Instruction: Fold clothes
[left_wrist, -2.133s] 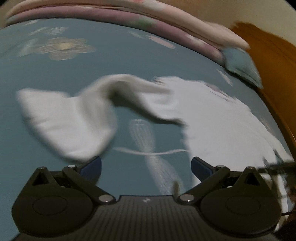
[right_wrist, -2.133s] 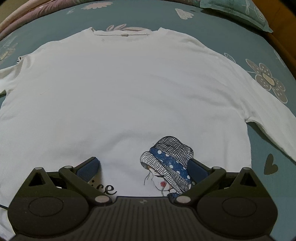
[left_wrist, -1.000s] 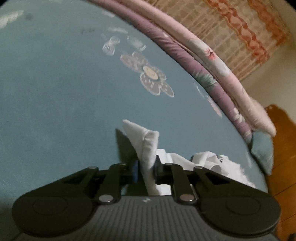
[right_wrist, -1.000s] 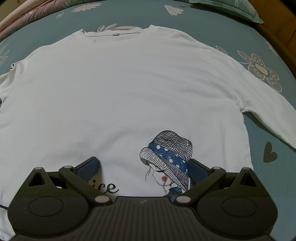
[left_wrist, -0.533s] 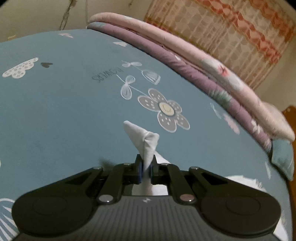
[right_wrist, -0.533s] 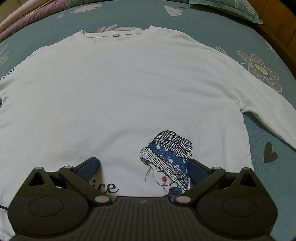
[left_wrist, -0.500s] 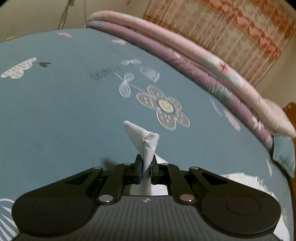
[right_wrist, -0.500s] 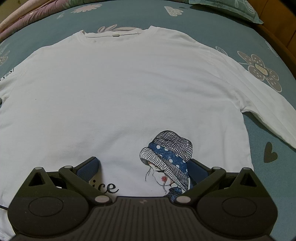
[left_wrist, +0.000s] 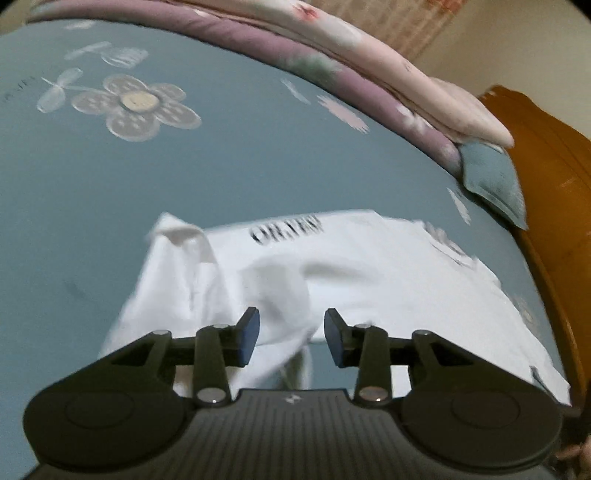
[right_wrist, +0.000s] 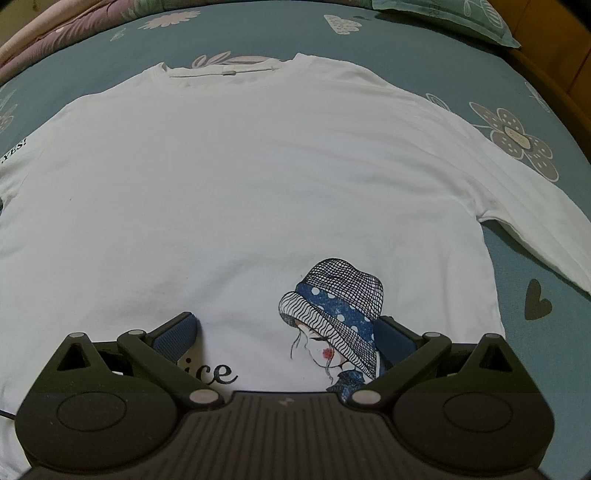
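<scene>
White long-sleeved cotton top with hat-girl print (right_wrist: 258, 184) — spread face-up on teal flowered bedsheet (right_wrist: 535, 266). Judged light, limp, non-slip; take cuff or hem. Left gripper (left_wrist: 291, 334) spread above rumpled sleeve (left_wrist: 221, 295); right gripper (right_wrist: 288, 332) spread at hem, six o'clock.

A white long-sleeved shirt (right_wrist: 240, 192) lies flat, front up, on the teal flowered bedsheet (right_wrist: 424, 55), its hat-wearing figure print (right_wrist: 332, 314) near the hem, just above the wide-open right gripper (right_wrist: 288, 338).
</scene>
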